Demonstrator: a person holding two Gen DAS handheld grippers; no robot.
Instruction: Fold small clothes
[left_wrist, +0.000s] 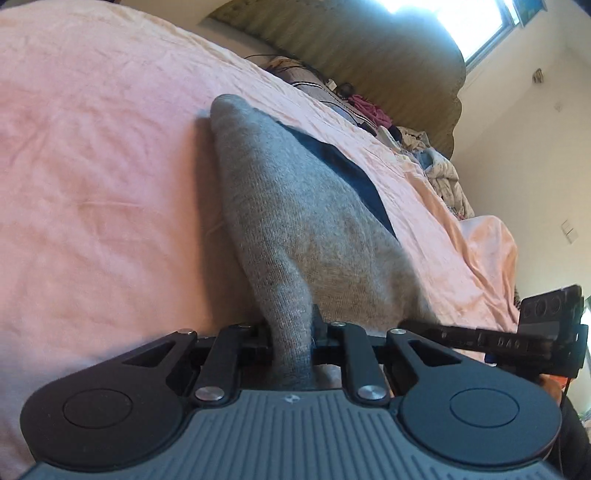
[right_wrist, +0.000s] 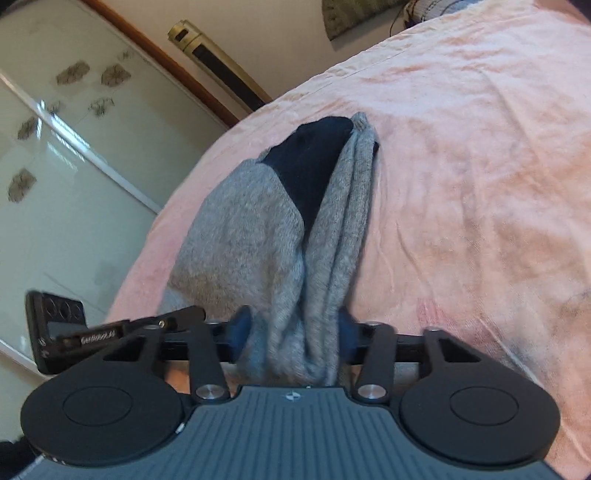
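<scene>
The left gripper (left_wrist: 293, 343) and right gripper (right_wrist: 293, 332) each pinch a bunched end of the grey sock (right_wrist: 258, 236), its navy toe resting on the pink bedspread (right_wrist: 480, 166), so an uneven pull could slide the knit free.

1. Left gripper (left_wrist: 291, 343): black linkage arms, silver pivot screws, two round black discs, ribbed grey housing with a small logo.
2. Right gripper (right_wrist: 291, 343): same build, blue fingers (right_wrist: 242, 332), white lettering on a black side bracket.
</scene>
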